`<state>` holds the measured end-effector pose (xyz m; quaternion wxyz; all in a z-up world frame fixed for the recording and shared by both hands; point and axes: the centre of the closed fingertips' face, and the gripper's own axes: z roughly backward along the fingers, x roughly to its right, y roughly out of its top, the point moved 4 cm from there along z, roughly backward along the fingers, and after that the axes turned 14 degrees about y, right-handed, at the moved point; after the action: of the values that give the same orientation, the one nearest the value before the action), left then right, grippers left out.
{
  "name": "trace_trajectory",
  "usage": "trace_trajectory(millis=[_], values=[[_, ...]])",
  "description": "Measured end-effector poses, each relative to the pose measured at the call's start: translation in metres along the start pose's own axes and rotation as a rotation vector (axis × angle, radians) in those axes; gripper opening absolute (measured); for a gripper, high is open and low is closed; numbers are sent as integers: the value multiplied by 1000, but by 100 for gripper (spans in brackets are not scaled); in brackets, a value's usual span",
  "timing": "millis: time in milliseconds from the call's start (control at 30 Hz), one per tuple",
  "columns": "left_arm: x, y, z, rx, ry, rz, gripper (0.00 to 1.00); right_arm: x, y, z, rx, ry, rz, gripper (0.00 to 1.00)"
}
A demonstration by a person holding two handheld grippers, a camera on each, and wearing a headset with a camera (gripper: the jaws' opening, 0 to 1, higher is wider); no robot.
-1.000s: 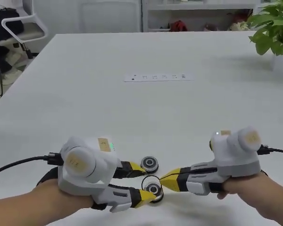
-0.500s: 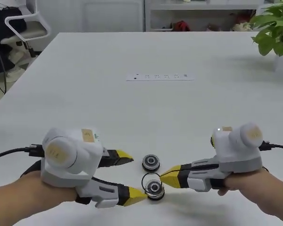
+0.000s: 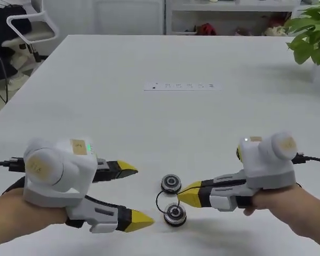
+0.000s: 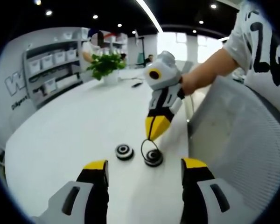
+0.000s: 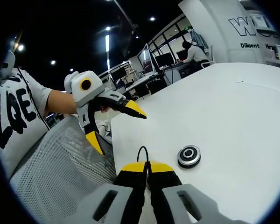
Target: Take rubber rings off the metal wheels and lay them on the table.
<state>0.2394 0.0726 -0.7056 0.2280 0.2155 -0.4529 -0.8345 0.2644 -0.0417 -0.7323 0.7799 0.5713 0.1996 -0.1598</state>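
Note:
Two small metal wheels lie near the table's front edge: a far wheel [image 3: 171, 183] [image 4: 124, 151] [image 5: 189, 156] and a near wheel [image 3: 175, 214] [image 4: 153, 158]. My right gripper [image 3: 180, 195] [image 4: 155, 132] [image 5: 147, 166] is shut on a thin black rubber ring [image 3: 158, 201] [image 4: 146, 145] [image 5: 142, 153]. The ring stands as a loop from the yellow tips, and its lower edge meets the near wheel. My left gripper [image 3: 132, 194] [image 4: 144, 164] [image 5: 121, 133] is open and holds nothing, a short way left of both wheels.
A white power strip [image 3: 178, 86] lies flat at the table's middle. A green plant [image 3: 309, 29] stands at the far right corner. A chair [image 3: 26, 32] is beyond the far left corner. The white table [image 3: 165, 128] stretches wide behind the wheels.
My left gripper has let go of the near wheel, opened and drawn back to the left. The right gripper has stayed shut on the ring, which now stands as a wider loop.

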Motion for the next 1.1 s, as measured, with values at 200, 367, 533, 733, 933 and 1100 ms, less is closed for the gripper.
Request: trace_trajectory(millis=[200, 367, 533, 733, 933, 1100], values=[[-3, -6, 7, -4, 6, 27, 69, 1, 8, -5, 1, 13, 9, 0], [-4, -11, 12, -12, 14, 42, 71, 2, 14, -12, -4, 24, 15, 0], [-8, -13, 17, -12, 36, 59, 72, 4, 19, -21, -19, 36, 26, 0], [-10, -16, 23, -15, 53, 72, 74, 4, 22, -29, -26, 48, 32, 0], [-13, -19, 28, -18, 68, 81, 76, 6, 21, -40, -56, 59, 44, 0], [-14, -21, 31, -21, 77, 85, 76, 8, 18, -47, -75, 58, 43, 0]])
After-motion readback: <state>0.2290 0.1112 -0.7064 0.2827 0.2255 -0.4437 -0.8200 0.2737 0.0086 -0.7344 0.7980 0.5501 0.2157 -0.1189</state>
